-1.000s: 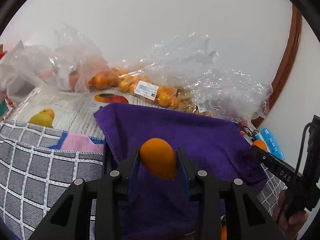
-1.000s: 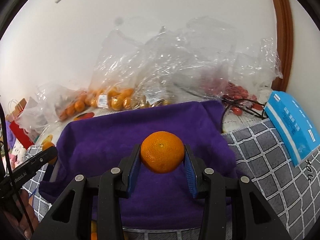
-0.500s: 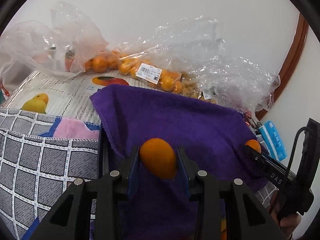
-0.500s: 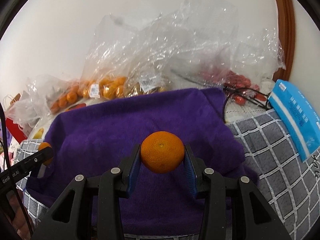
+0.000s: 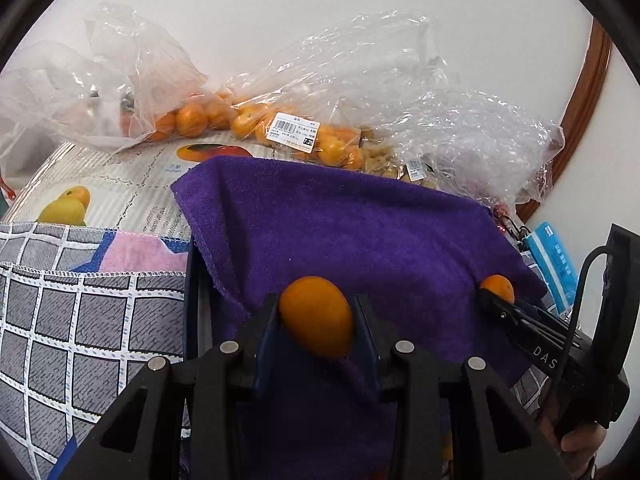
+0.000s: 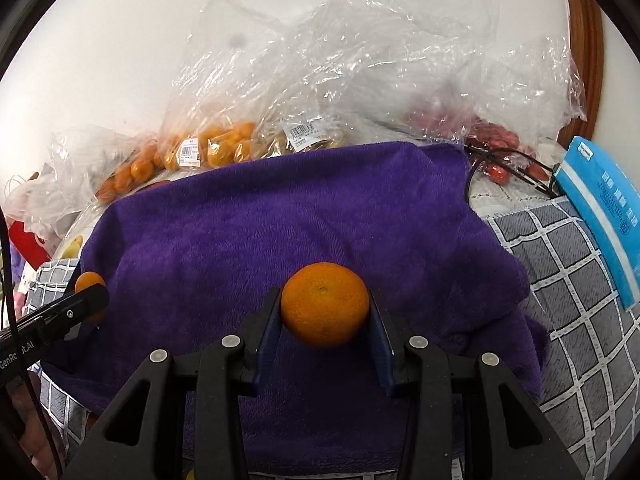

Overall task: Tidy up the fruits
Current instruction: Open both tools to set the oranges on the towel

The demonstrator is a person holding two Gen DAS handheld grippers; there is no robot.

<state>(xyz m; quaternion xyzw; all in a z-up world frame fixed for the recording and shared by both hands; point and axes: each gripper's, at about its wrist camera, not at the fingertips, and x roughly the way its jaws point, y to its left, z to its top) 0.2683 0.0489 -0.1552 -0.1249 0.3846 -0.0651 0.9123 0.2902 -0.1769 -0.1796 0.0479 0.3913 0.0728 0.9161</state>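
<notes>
towel (image 6: 280,220): covers whatever lies under it; near edge cut off by the frame
price label (image 5: 293,131): print too small to read
red fruit (image 6: 496,136): blurred behind crinkled plastic, kind unclear
blue packet (image 6: 600,208): text unreadable
person's hand (image 5: 580,446): mostly out of frame

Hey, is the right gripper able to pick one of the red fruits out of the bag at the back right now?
Probably not. The right gripper is shut on an orange, so its jaws are full, and the red fruits lie past the purple towel among plastic and a black cable.
</notes>
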